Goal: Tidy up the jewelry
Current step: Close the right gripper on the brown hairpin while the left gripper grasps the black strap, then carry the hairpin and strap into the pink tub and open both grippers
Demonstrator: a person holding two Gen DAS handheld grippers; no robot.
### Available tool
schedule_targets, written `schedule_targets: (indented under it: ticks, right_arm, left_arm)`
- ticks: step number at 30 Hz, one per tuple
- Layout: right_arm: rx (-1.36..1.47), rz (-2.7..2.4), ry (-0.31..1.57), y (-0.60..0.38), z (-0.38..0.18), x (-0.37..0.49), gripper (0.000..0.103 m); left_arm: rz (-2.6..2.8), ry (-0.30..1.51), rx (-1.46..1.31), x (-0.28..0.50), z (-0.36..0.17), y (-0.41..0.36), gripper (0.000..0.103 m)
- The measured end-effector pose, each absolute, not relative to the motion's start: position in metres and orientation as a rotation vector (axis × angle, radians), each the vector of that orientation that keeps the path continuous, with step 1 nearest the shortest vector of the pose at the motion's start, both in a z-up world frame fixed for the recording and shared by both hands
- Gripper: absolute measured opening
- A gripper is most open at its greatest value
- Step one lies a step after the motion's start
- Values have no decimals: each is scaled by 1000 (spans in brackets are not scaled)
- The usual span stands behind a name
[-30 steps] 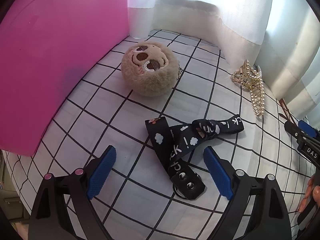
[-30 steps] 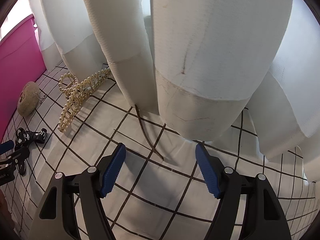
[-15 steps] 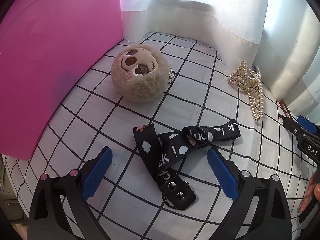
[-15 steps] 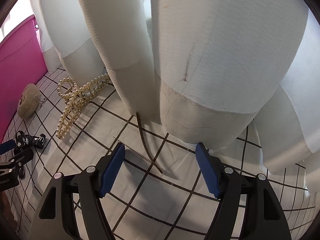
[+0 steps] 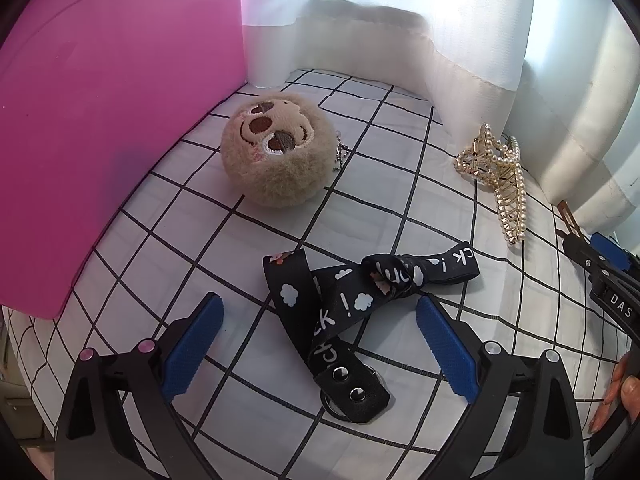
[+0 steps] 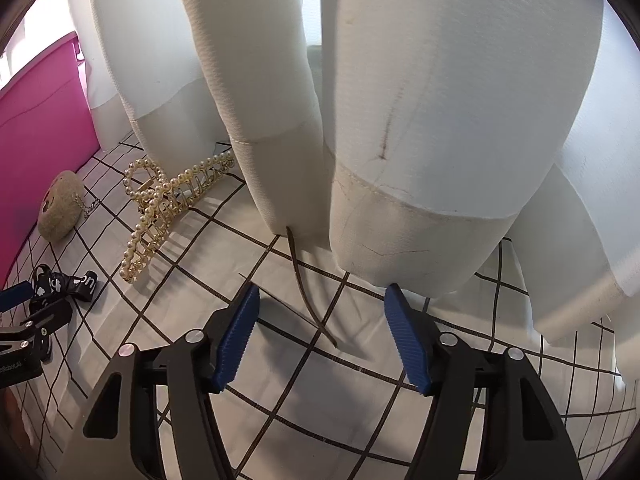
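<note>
My left gripper (image 5: 318, 326) is open and empty, its jaws either side of a black printed strap (image 5: 344, 308) with snap studs lying on the grid cloth. A tan plush sloth keychain (image 5: 278, 156) lies beyond it. A gold pearl claw clip (image 5: 498, 178) lies to the right; it also shows in the right wrist view (image 6: 168, 200). My right gripper (image 6: 322, 320) is open and empty, low over a thin brown hair clip (image 6: 306, 292) whose far end goes under the curtain.
A pink box (image 5: 100, 112) stands on the left. White curtain folds (image 6: 420, 120) hang down to the cloth along the back. The white cloth with black grid (image 5: 200, 248) covers the surface. The left gripper (image 6: 24, 336) shows at the right wrist view's left edge.
My left gripper has shifted left and pulled back a little over the strap. My right gripper has moved forward and down toward the brown hair clip and the curtain. Both stay open.
</note>
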State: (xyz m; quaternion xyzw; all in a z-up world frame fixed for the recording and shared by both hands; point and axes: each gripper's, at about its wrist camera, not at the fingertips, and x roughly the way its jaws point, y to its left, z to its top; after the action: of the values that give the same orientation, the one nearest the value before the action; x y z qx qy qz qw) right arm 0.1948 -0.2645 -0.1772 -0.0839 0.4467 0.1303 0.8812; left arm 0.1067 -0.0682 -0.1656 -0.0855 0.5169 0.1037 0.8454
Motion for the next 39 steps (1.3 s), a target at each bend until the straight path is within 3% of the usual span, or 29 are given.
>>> schedule_targets:
  ticks: [2,5,8,10,13,27,39]
  right_arm:
    - [-192,285,921,-259,-176,190,30]
    - [-217,287,912,-251,-176,187,9]
    - [-205,283,914,-250,-175,185,9]
    - [-181,286,921,-251,-175,185,9]
    - [-153,286,927,-253,-174,181,8]
    - [-69,273,926,-254,-153,135,8]
    - [4,244,869,-241,-82,77,8]
  left_arm:
    - [214,1085,-177,103,-163,-70,87]
    - [205,1076,-172,100,-159,-71,74]
    - [193,1063,-171,97,-155,-71,46]
    - [185,1062,-173,96,-152,-70,20]
    - [176,1062,-183,94,-152,-65,11]
    - [96,999,-171,66,-117,-59,7]
    - [2,938,-127,42,-43,-42,7]
